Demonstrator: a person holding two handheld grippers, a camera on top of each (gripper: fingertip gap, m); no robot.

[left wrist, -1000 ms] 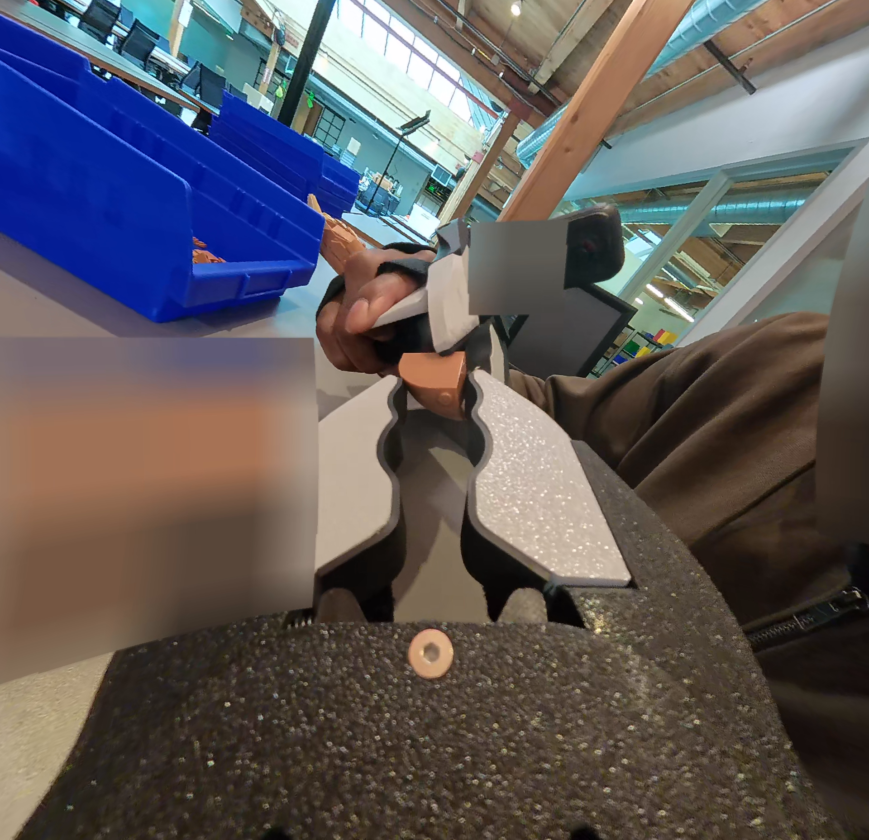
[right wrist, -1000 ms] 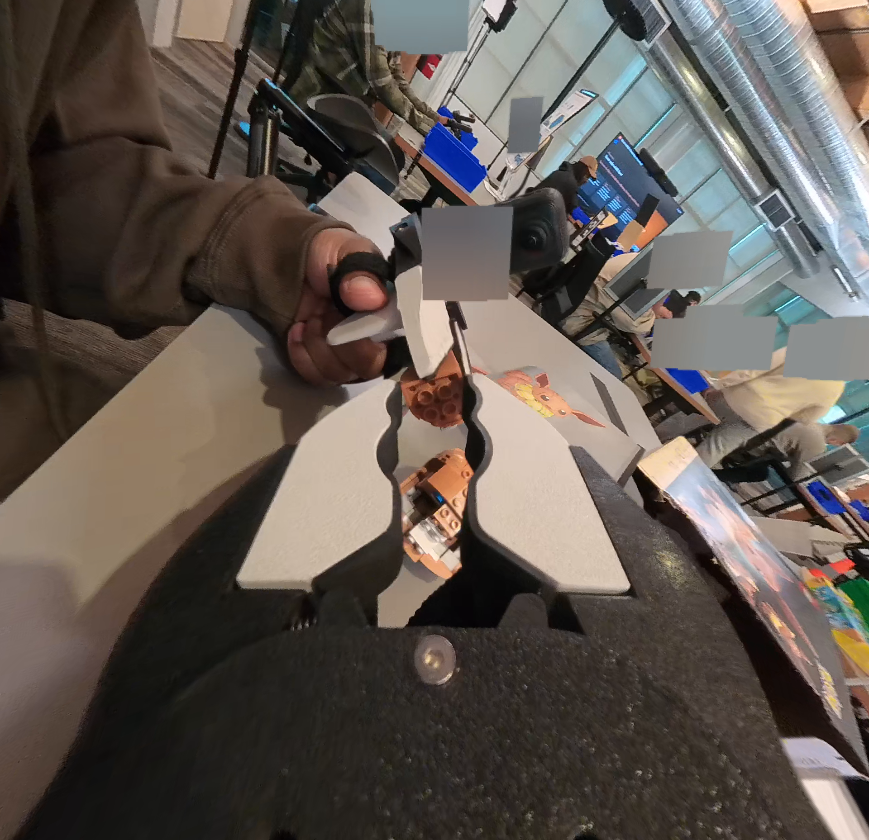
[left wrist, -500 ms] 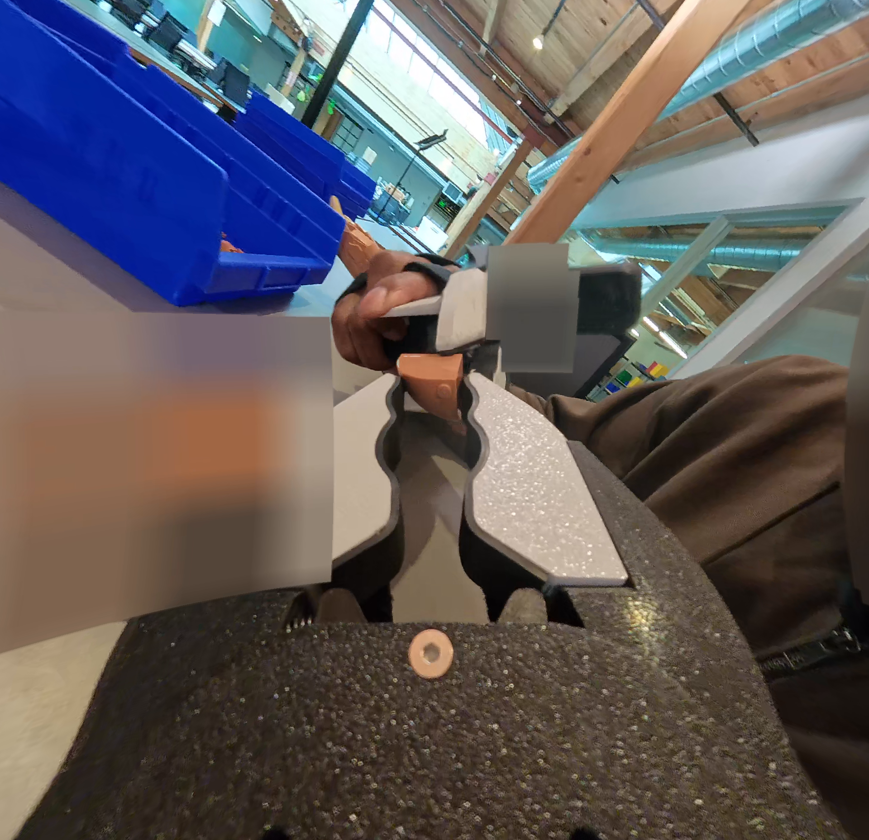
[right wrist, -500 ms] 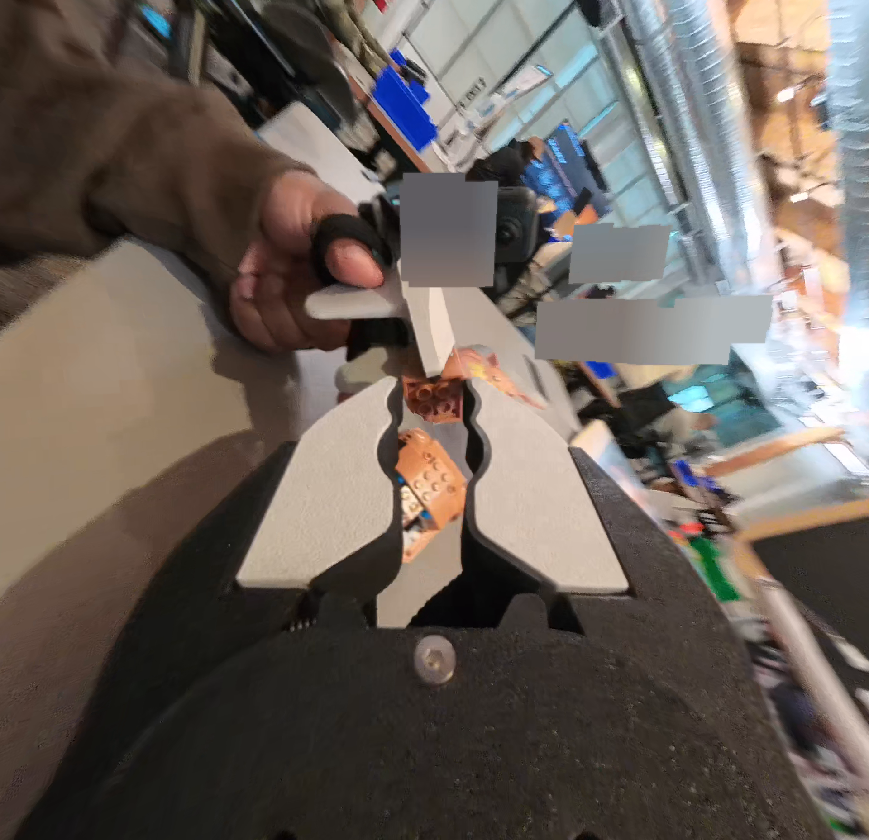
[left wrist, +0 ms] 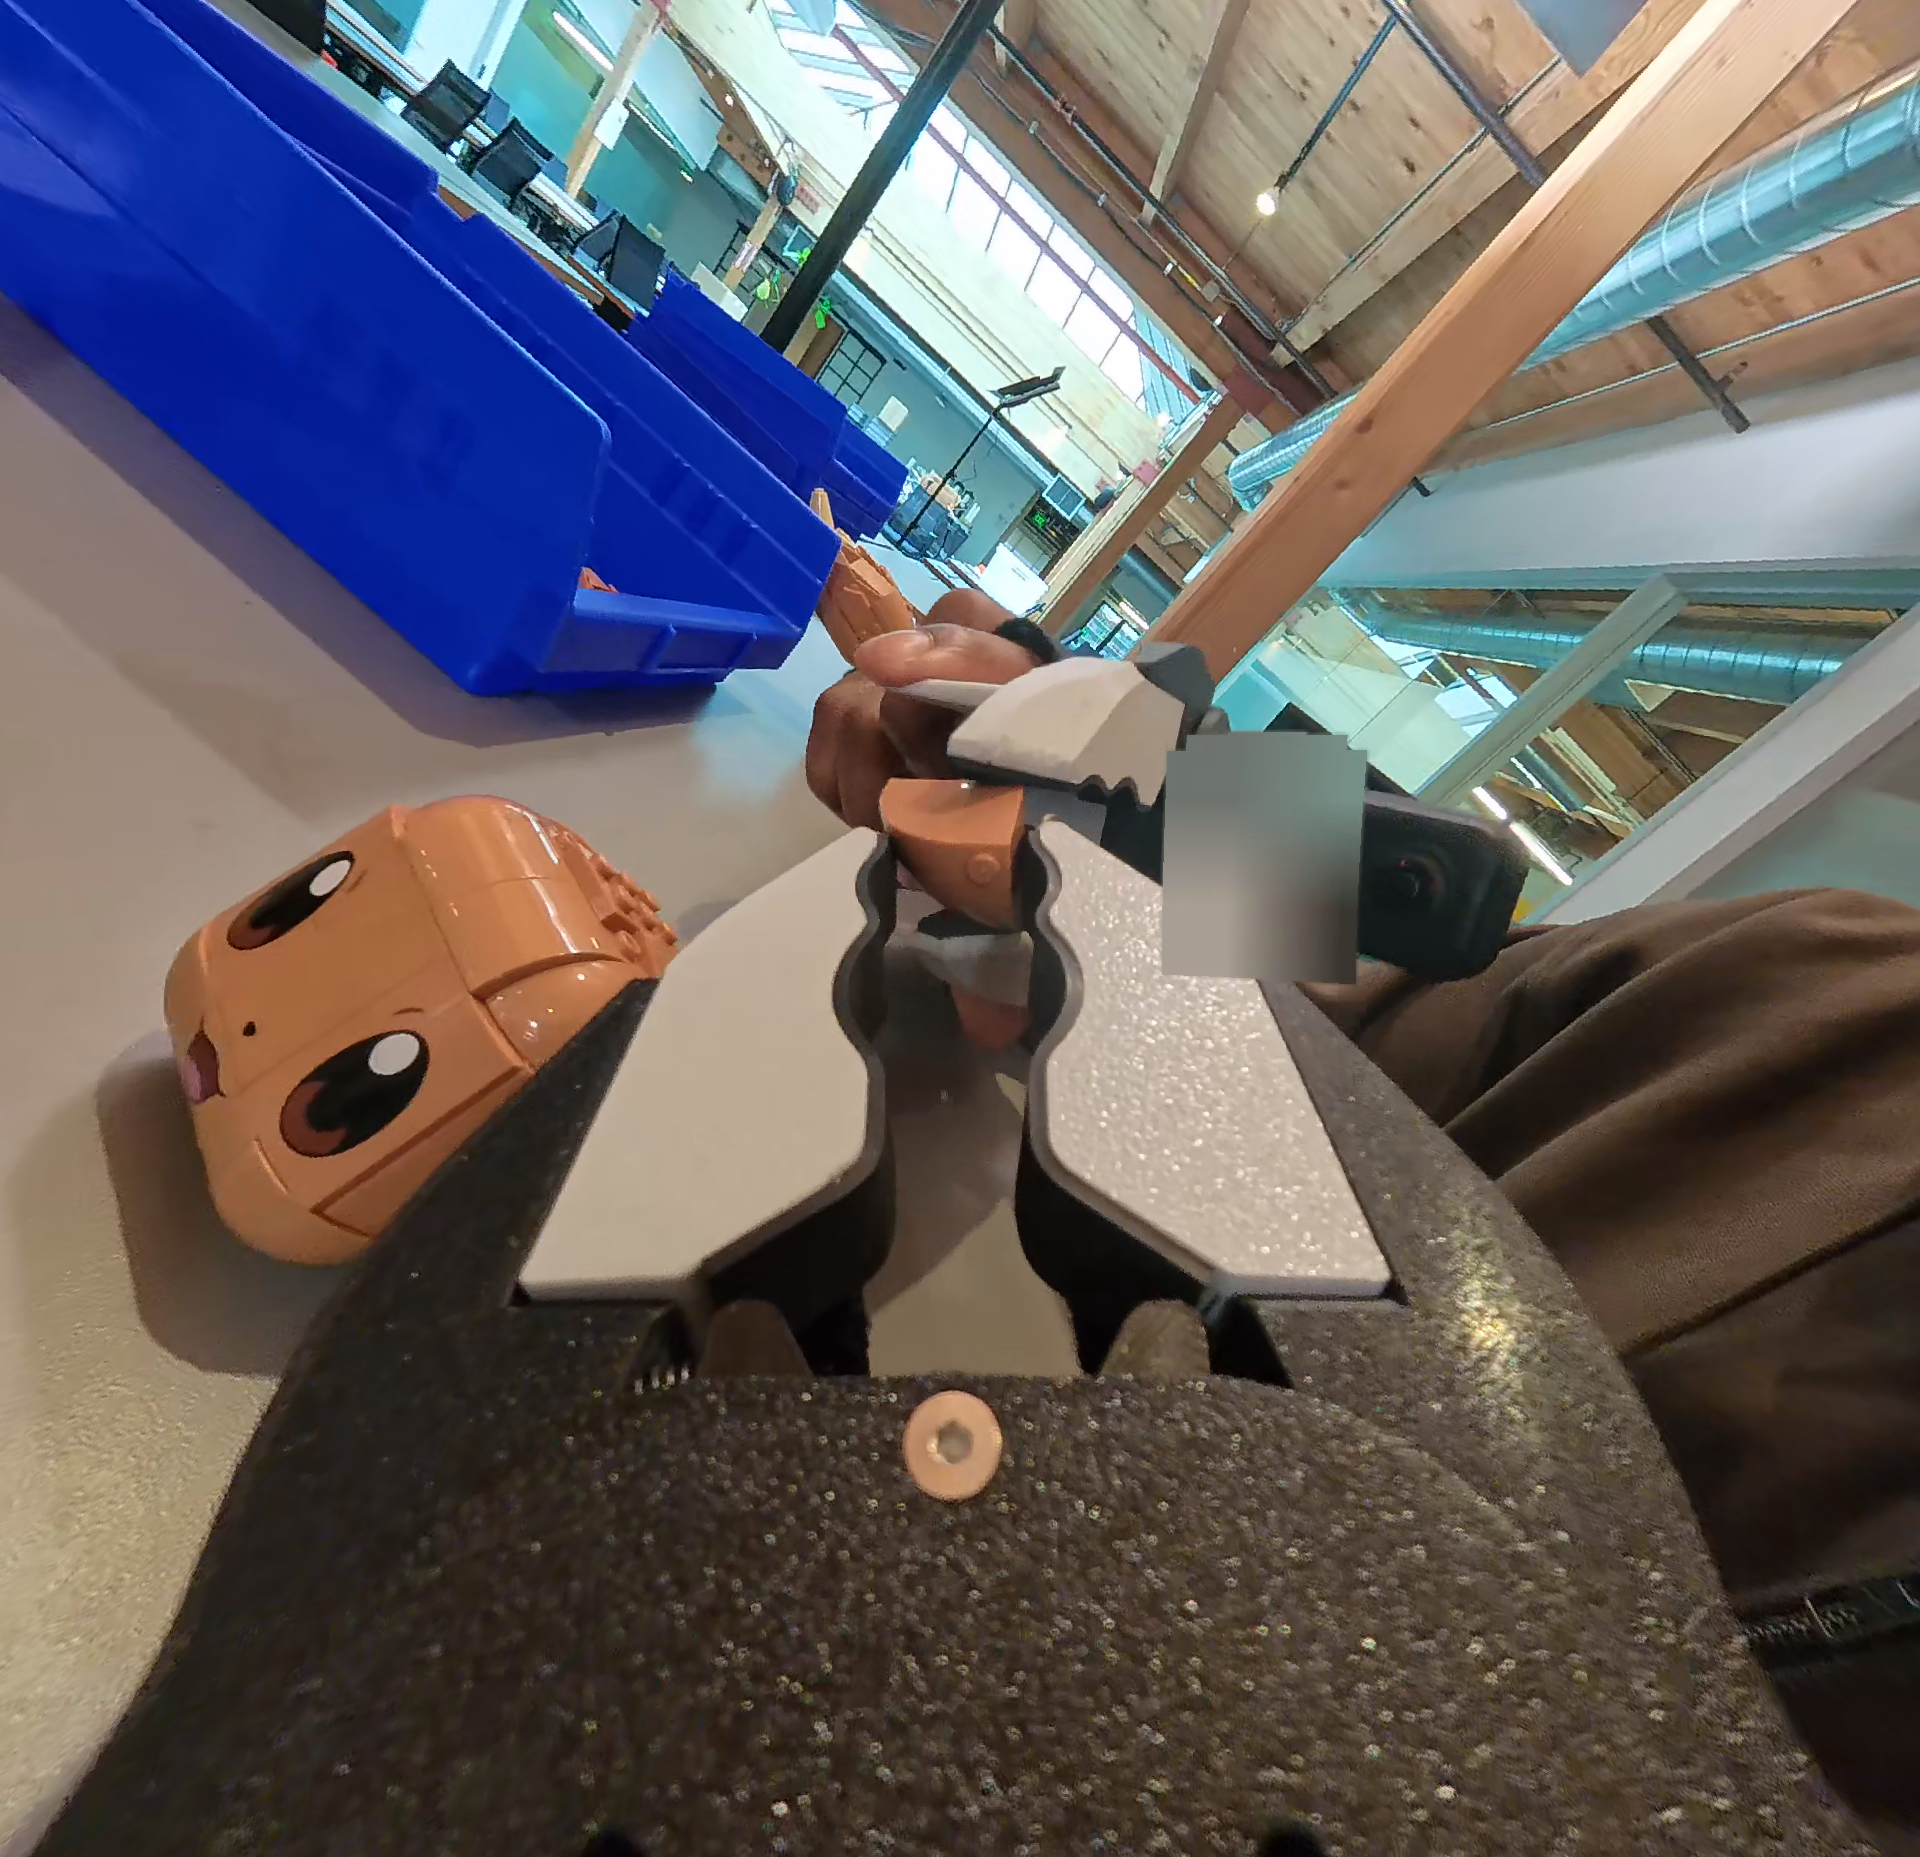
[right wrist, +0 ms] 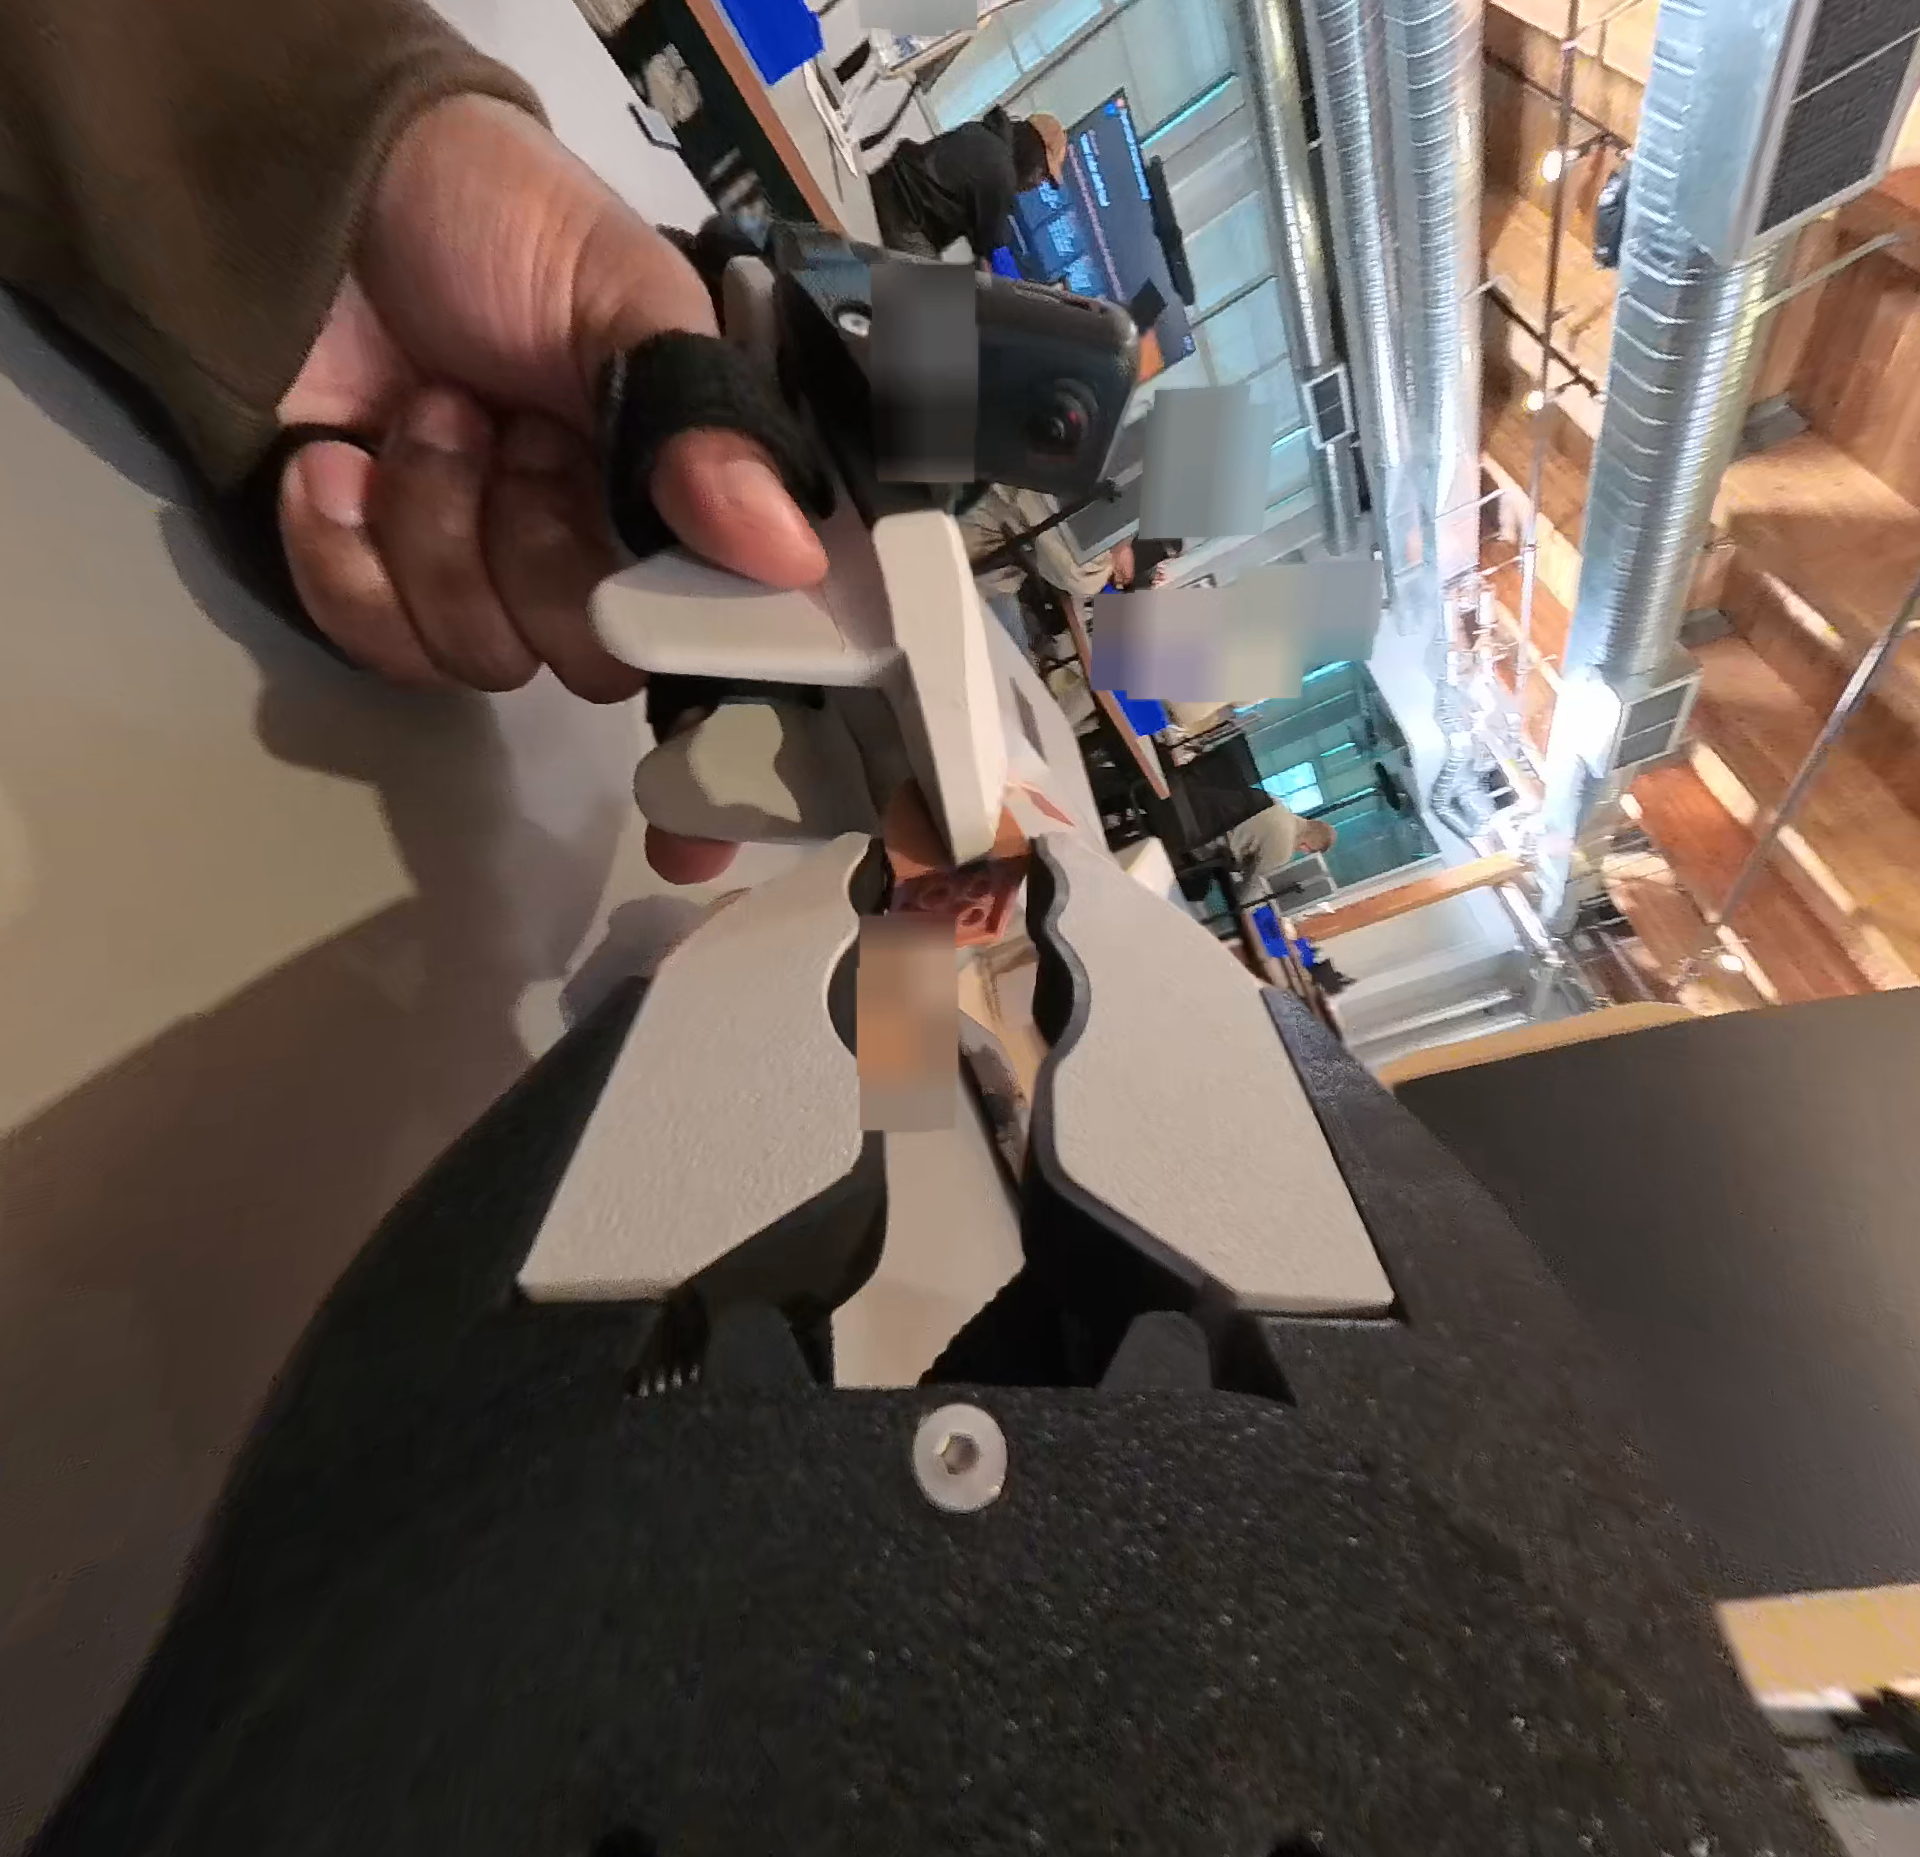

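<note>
I am gripping one small tan-orange plastic brick piece [left wrist: 951, 851] between my left tool [left wrist: 954, 862] and right tool [right wrist: 951, 888], both closed on it.

My left gripper [left wrist: 954, 877] pinches a small tan brick piece [left wrist: 951, 839] at its fingertips — smooth and curved on one side, studded on the other [right wrist: 961, 898]. My right gripper [right wrist: 961, 872] closes on the same piece from the opposite side, so both hold it above the grey worktop [left wrist: 156, 747]. A tan brick-built head [left wrist: 384, 1018] with big brown eyes lies tilted on the worktop, just beside my left gripper — face up.
</note>
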